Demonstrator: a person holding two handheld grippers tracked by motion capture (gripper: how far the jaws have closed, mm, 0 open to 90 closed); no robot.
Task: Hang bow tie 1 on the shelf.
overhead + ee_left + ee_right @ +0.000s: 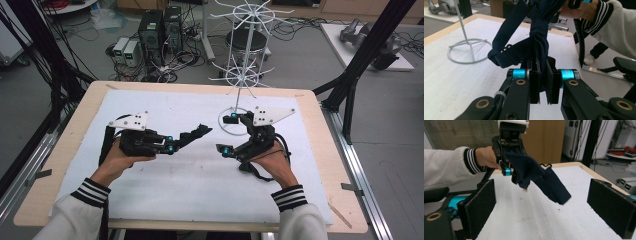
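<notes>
Broadly, the pale wooden bench [60, 165] with its white padded cover carries a white wire display stand [243, 60] whose ring base sits at the far side, near the right gripper [227, 134]. That gripper's black pads stand spread wide with nothing between them. Smaller, the left gripper [541, 85] pinches a dark navy fabric sock [541, 180] (bunched, hanging above the bench cover).

This place is a research lab, not a home. Behind the bench [60, 165] two computer towers [161, 30] stand on the grey floor among many loose cables [185, 52]. Small devices with green displays [126, 50] sit beside them. Black frame posts [367, 55] stand around the bench, and a side table [345, 45] carries machine parts.
</notes>
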